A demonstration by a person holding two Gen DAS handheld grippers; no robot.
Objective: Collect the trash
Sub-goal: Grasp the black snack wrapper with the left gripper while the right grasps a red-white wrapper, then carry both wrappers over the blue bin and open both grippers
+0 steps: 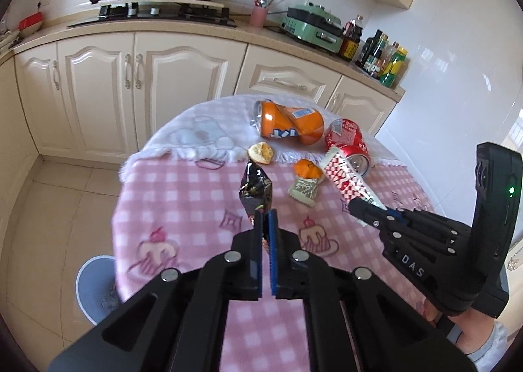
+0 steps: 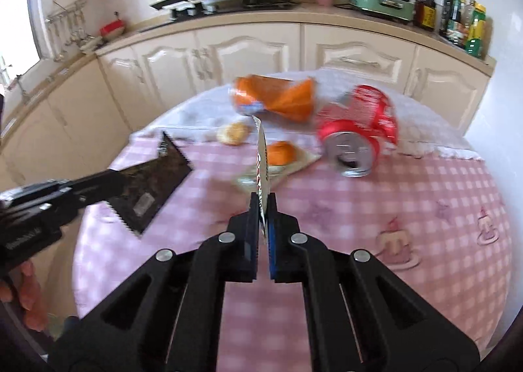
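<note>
**Black wrapper and red one, both pinched**

My left gripper [image 1: 266,218] clamps the black wrapper [image 1: 256,188] above the pink checked tablecloth [image 1: 183,195]; my right gripper [image 2: 263,208] clamps the red-white wrapper [image 2: 262,156]. Orange can [image 1: 287,123], red can [image 1: 349,143] and peels [image 1: 260,152] lie toward the far edge; near cloth is bare.

Cream cabinets [image 1: 98,77], beige countertop [image 1: 183,30], white tiled wall [image 1: 441,84], pale floor tiles [image 1: 55,208]

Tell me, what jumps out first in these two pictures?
Two black tools, each pinching a snack wrapper above a pink checked tablecloth: the left hand-held gripper is closed on a black wrapper, the right hand-held gripper on a red-and-white wrapper. Behind them lie a crushed orange can and a red can, with orange peel nearby.
</note>
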